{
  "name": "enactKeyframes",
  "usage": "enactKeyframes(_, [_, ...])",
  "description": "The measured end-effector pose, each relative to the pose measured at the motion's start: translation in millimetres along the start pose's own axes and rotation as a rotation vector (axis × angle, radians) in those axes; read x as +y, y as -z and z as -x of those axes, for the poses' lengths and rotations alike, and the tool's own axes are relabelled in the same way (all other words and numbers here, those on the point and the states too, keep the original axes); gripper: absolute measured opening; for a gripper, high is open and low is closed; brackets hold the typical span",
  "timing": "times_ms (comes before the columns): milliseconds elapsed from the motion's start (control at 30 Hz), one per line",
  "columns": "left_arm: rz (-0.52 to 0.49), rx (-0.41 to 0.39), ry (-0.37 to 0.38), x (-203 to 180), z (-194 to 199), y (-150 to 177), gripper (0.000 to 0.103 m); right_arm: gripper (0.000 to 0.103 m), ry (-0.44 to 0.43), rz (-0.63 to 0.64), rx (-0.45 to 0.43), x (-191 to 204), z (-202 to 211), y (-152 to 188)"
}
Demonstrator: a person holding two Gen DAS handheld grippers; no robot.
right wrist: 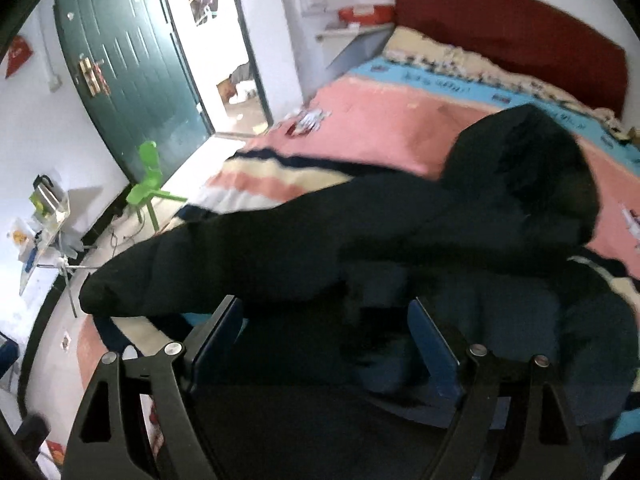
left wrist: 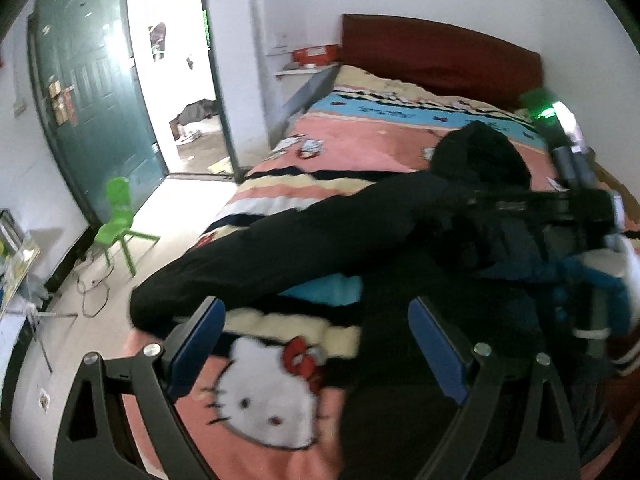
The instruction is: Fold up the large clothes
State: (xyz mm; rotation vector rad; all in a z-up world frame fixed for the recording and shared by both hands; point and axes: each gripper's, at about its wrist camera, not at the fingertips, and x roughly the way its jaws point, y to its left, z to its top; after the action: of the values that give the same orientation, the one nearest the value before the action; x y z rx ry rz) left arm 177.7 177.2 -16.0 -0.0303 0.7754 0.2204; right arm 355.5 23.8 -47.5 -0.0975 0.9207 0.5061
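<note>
A black hooded jacket (left wrist: 320, 236) lies spread across the bed, on a pink, cream and blue striped blanket (left wrist: 360, 140) with a white cartoon cat printed near the foot. One sleeve (right wrist: 224, 264) reaches out toward the bed's edge on the door side; the hood (right wrist: 532, 160) points toward the dark red headboard (right wrist: 520, 36). The left gripper (left wrist: 316, 344) hangs above the blanket with its blue-padded jaws spread wide and nothing between them. The right gripper (right wrist: 328, 340) is likewise spread, poised over the jacket body; dark fabric lies beneath and between the jaws, but the pads do not press on it. Beyond the bed stand a green door (left wrist: 92, 92) and a small green chair (left wrist: 120, 224).
</note>
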Motion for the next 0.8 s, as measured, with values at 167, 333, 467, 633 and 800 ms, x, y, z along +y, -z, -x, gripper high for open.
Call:
enactKeyframes(167, [-0.042,0.022,0.068,-66,-35,-29,0.094,0.084,0.126,-0.043,-0.050,-86,50,8])
enactKeyframes(333, [-0.077,0.027,0.128,-141,-85,-64,0.094,0.082,0.271,-0.138,-0.053,-191,70,29])
enactKeyframes(467, [-0.070,0.069,0.187,-194,-138,-84,0.094,0.080,0.348,-0.185,-0.040,-251,66,46])
enactKeyframes(633, [-0.067,0.140,0.146,-223,-198,-81,0.094,0.080,0.333,-0.250,-0.009,-297,44,66])
enactKeyframes(800, [-0.059,0.239,0.115,-215,-244,-48,0.094,0.080,0.283,-0.284,0.041,-313,7,89])
